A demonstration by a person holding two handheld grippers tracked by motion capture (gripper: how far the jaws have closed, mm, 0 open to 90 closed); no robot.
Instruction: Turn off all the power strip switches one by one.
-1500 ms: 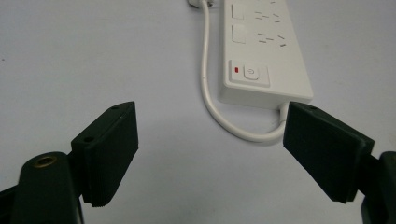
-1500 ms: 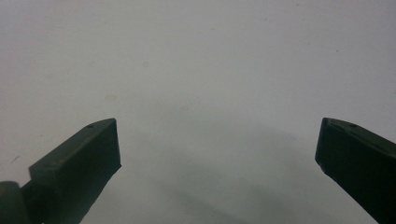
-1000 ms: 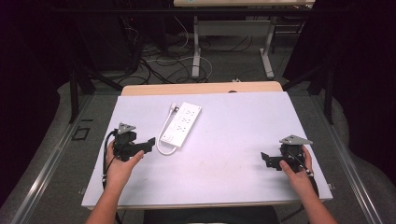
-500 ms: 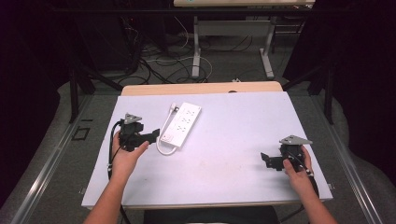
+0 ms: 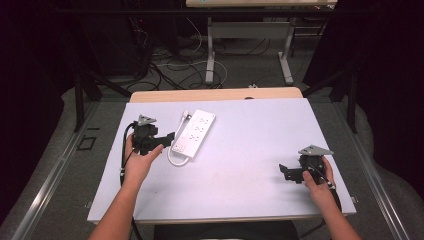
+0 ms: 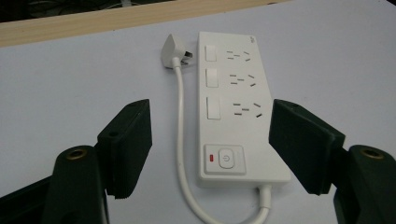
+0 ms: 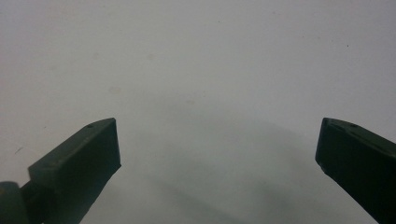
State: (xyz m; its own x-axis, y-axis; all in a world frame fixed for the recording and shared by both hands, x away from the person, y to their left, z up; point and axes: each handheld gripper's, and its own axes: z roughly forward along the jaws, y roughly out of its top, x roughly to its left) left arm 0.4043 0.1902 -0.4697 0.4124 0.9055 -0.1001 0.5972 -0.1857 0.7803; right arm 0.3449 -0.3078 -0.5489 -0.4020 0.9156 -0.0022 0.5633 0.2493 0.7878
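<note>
Left claw (image 6: 210,154) spread wide, poised just short of the white power strip (image 6: 236,109) lying flat toward the tabletop's (image 5: 240,165) far left. Risk: snagging the looped cord (image 6: 184,154) alongside, or shoving the strip instead of gripping. Plug (image 6: 175,51) loose beside it. Right claw (image 7: 217,154) apart, empty, well away.

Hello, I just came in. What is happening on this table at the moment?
A person holds one gripping tool in each hand at a pale table. The left tool is open and points at a white power strip, close to its switch end but not yet closing on it. The strip's cord loops along its side, and the plug lies unplugged on the table. The right tool is open too, far off near the table's right edge, with nothing between its jaws.
</note>
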